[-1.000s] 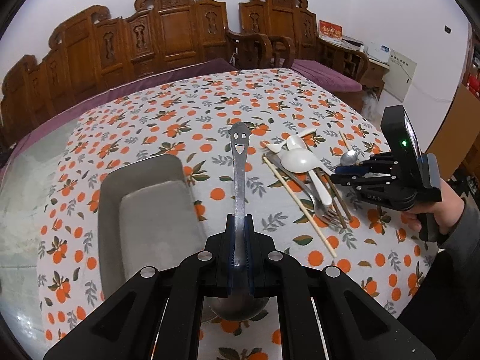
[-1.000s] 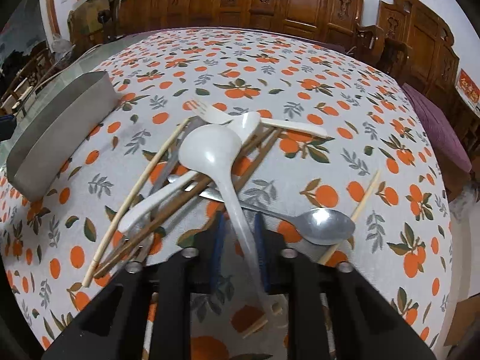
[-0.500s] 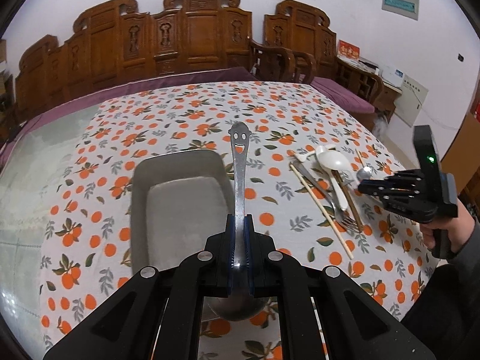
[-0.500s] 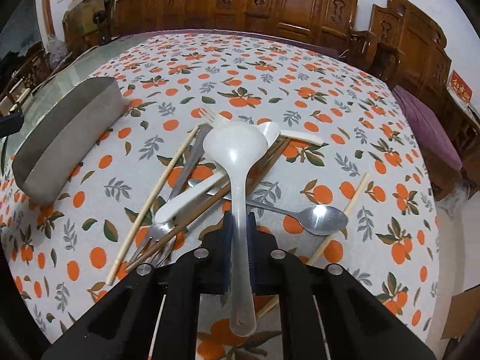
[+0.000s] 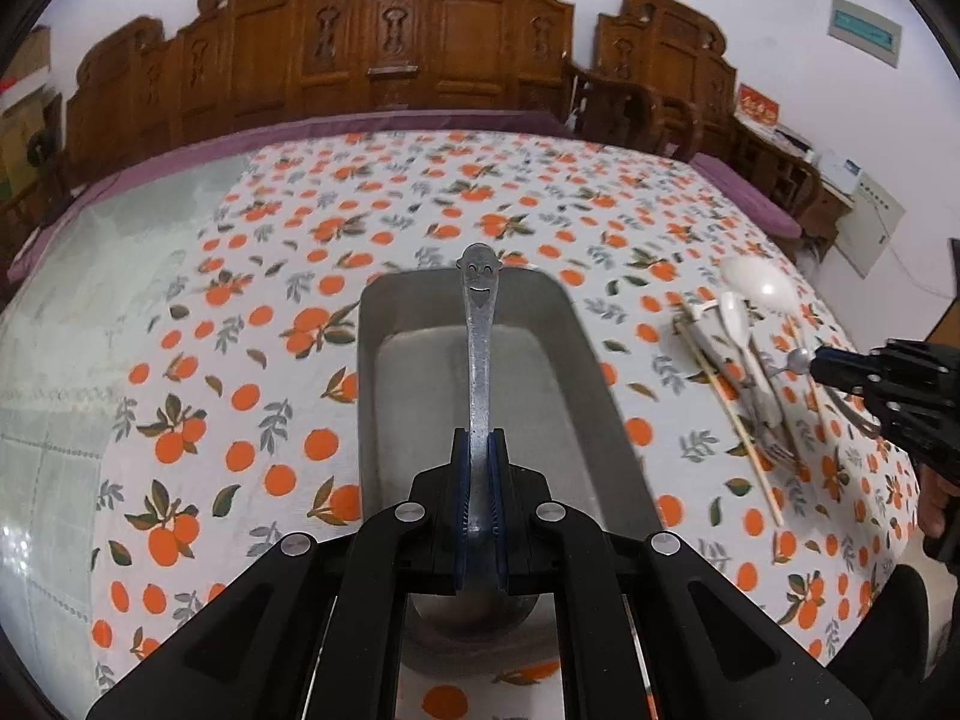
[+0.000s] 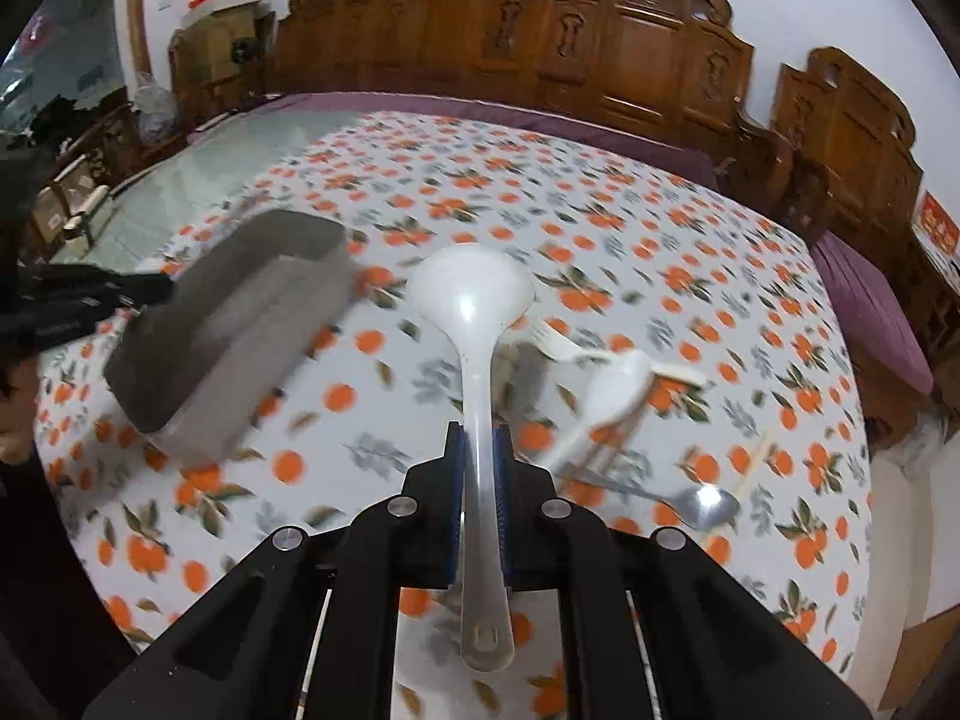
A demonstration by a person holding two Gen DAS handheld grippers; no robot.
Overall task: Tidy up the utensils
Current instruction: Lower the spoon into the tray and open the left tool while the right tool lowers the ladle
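Two grippers were in use, each clamped on a utensil. The left gripper [image 5: 480, 468] was clenched on the handle of a metal ladle [image 5: 478, 360]; the handle end, stamped with a smiling face, pointed toward 12 o'clock, and the bowl lay beneath the gripper body. In the left wrist view the ladle was held above the grey rectangular tray [image 5: 576, 336], along its length. Whether it touched the tray could not be determined.

The right gripper [image 6: 478, 456] was grasping the handle of a white plastic ladle [image 6: 474, 312], bowl toward 12 o'clock, raised off the orange-print tablecloth [image 6: 630, 240]. The grey tray [image 6: 240, 312] appeared at 10 o'clock in that view, with the left gripper [image 6: 78, 300] just beside its near-left end.

The remaining utensils lay in a loose pile at 3 o'clock of the tray in the left wrist view: a white plastic spoon [image 5: 737, 318], a light wooden chopstick [image 5: 732, 420], and a metal fork [image 5: 780, 453]. The right wrist view, blurred, also showed a white plastic fork [image 6: 564, 343] and a metal spoon [image 6: 708, 505] at 4 o'clock. Carved wooden chairs [image 5: 420, 42] stood behind the table.
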